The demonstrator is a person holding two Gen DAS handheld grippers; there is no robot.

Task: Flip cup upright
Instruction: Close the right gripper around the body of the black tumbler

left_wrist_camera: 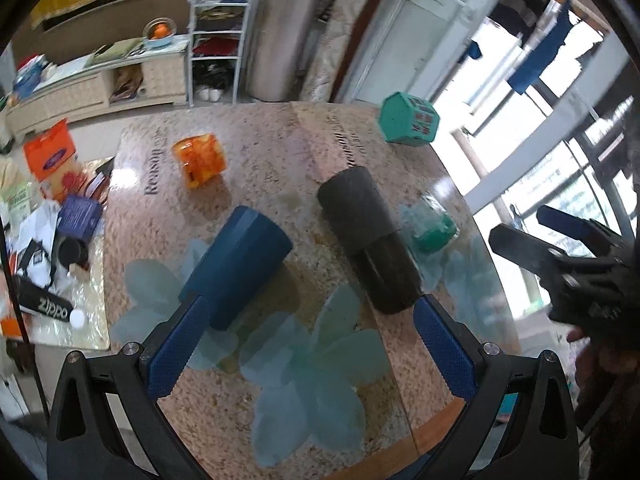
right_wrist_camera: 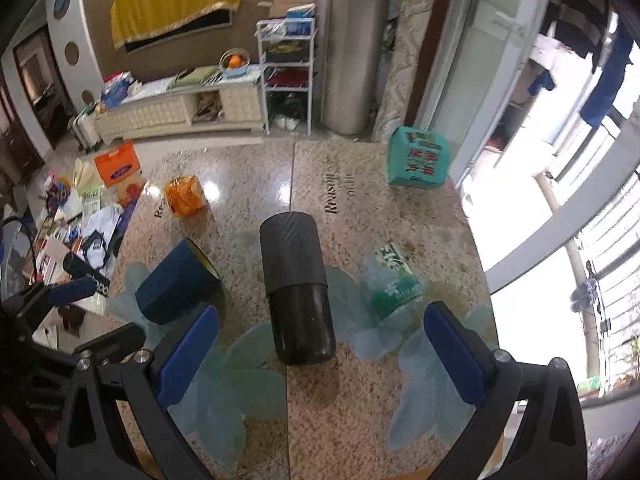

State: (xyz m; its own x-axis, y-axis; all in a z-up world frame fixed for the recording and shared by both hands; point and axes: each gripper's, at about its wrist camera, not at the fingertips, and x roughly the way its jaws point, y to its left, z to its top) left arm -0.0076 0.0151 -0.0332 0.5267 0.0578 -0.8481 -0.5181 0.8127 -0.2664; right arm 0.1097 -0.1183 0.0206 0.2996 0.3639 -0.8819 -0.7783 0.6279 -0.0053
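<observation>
A dark blue cup lies on its side on the speckled stone table; it also shows in the right wrist view, where its yellow-rimmed mouth faces up and right. A black cylindrical tumbler lies on its side beside it, also in the right wrist view. My left gripper is open and empty, its left finger touching or just in front of the blue cup's near end. My right gripper is open and empty, just in front of the black tumbler; it also shows in the left wrist view.
An orange packet lies at the far left of the table, a teal box at the far right, a green-labelled clear packet beside the tumbler. A cluttered side table stands left. The table's round edge runs along the right.
</observation>
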